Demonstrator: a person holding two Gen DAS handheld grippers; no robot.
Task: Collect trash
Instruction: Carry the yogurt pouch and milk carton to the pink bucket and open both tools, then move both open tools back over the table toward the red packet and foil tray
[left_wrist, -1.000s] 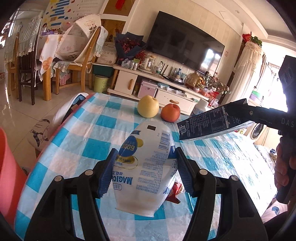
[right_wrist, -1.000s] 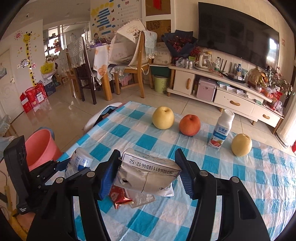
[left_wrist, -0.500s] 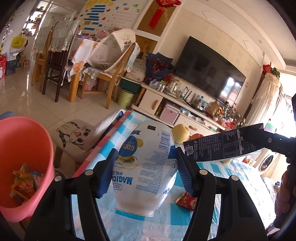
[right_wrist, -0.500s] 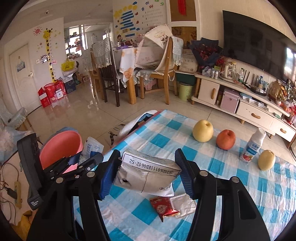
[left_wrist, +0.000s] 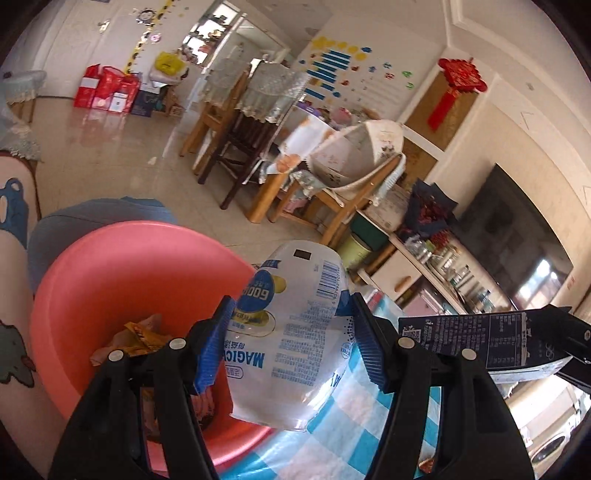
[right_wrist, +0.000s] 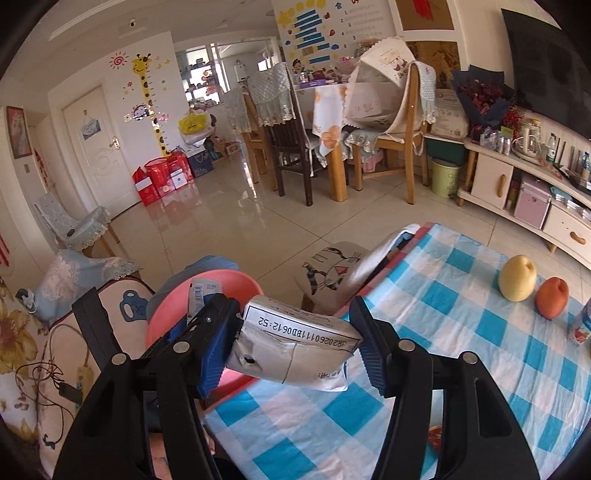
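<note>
My left gripper (left_wrist: 291, 317) is shut on a white and blue milk pouch (left_wrist: 295, 350), which hangs tilted over the rim of a pink basin (left_wrist: 122, 273). Crumpled wrappers (left_wrist: 136, 338) lie in that basin. My right gripper (right_wrist: 293, 321) is shut on a crushed grey-white carton (right_wrist: 295, 350) above the table's left corner. In the right wrist view the left gripper (right_wrist: 207, 325) and its pouch (right_wrist: 201, 293) sit just left of the carton, in front of the basin (right_wrist: 236, 282). In the left wrist view the carton (left_wrist: 476, 339) shows dark and printed at the right.
The blue-checked table (right_wrist: 461, 332) carries a yellow pear (right_wrist: 517, 278), a red apple (right_wrist: 552, 297), a small bottle (right_wrist: 581, 328) and a red wrapper (right_wrist: 436, 435). A cat-print stool (right_wrist: 332, 266) stands by its corner. A sofa (right_wrist: 33, 350) lies left of the basin.
Both grippers swung left, off the table's middle toward the pink basin, still holding pouch and carton. The left one rolled, and the basin now fills its lower left view.
</note>
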